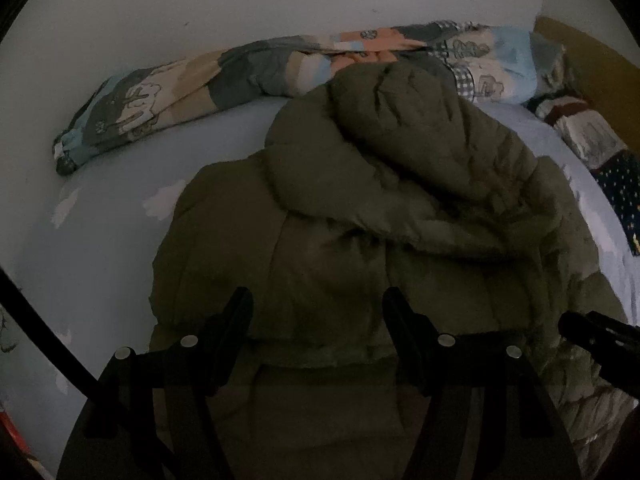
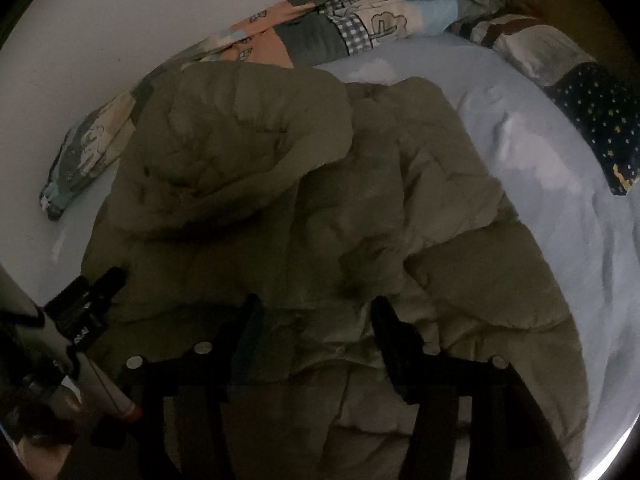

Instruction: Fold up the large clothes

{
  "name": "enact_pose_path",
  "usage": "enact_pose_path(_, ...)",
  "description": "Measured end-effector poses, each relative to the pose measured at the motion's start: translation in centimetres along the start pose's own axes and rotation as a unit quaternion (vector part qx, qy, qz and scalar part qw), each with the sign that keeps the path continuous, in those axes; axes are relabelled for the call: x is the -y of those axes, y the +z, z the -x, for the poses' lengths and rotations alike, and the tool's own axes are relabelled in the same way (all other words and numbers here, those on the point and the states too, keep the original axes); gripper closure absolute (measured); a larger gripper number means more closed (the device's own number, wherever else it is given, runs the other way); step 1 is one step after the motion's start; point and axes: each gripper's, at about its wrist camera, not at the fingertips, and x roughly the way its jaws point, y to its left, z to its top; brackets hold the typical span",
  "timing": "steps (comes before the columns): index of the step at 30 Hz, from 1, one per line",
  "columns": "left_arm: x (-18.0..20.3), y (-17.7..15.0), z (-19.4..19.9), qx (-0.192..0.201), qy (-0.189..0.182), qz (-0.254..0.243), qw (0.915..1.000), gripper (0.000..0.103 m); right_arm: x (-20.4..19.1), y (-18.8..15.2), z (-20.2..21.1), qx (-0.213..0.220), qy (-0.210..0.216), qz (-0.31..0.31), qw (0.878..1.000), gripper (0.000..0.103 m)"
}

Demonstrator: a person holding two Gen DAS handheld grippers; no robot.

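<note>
An olive-green puffy hooded jacket point(image 1: 380, 208) point(image 2: 280, 200) lies spread on the light blue bed sheet point(image 1: 100, 248) point(image 2: 552, 208), hood point(image 1: 404, 128) point(image 2: 240, 136) towards the wall. In the left wrist view my left gripper point(image 1: 316, 304) hovers over the jacket's near edge, fingers apart, the padded cloth lying under and between them with no pad seen pressing. My right gripper point(image 2: 316, 312) stands likewise open over the near edge further right. Each gripper shows in the other's view: the right gripper point(image 1: 592, 330), the left gripper point(image 2: 94, 294).
A rolled patchwork quilt point(image 1: 224, 76) point(image 2: 352, 28) lies along the white wall point(image 1: 240, 4). A dark blue star-print cloth point(image 1: 618, 188) point(image 2: 600, 120) and a mustard headboard point(image 1: 600, 68) are at the right. Bare sheet shows on both sides of the jacket.
</note>
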Motion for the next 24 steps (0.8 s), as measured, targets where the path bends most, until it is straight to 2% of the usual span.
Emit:
enact_pose_path(8,-0.5,-0.6,-1.5,-0.04,-0.017,0.013,0.999,0.037,0.3,-0.2,-1.0,-0.032,0.009,-0.022,0.999,0.041)
enact_pose_path(10,-0.5,-0.7,-1.4,-0.042,-0.014,0.017,0.9989,0.037,0.5,-0.4,-1.4,-0.048,0.02,-0.031,0.998,0.041)
enact_pose_path(13,-0.6,-1.0,-0.4,-0.035,-0.017,0.027,0.9989,0.037,0.8,-0.6,-1.6,-0.055,0.011,-0.028,0.998,0.041)
enact_pose_path(19,-1.6,-3.0,2.5,-0.022,-0.021,0.045,0.9985,0.037,1.1,-1.2,1.1,-0.022,0.003,-0.02,1.0,0.041)
enact_pose_path(21,-2.3,-4.1,3.1,-0.028,-0.016,0.051,0.9981,0.037,1.5,-2.1,2.3,-0.011,-0.007,-0.016,1.0,0.041)
enact_pose_path(24,-3.4,-5.8,4.4,-0.044,-0.03,0.075,0.9958,0.037,2.6,-3.8,3.5,-0.01,-0.012,-0.026,1.0,0.04)
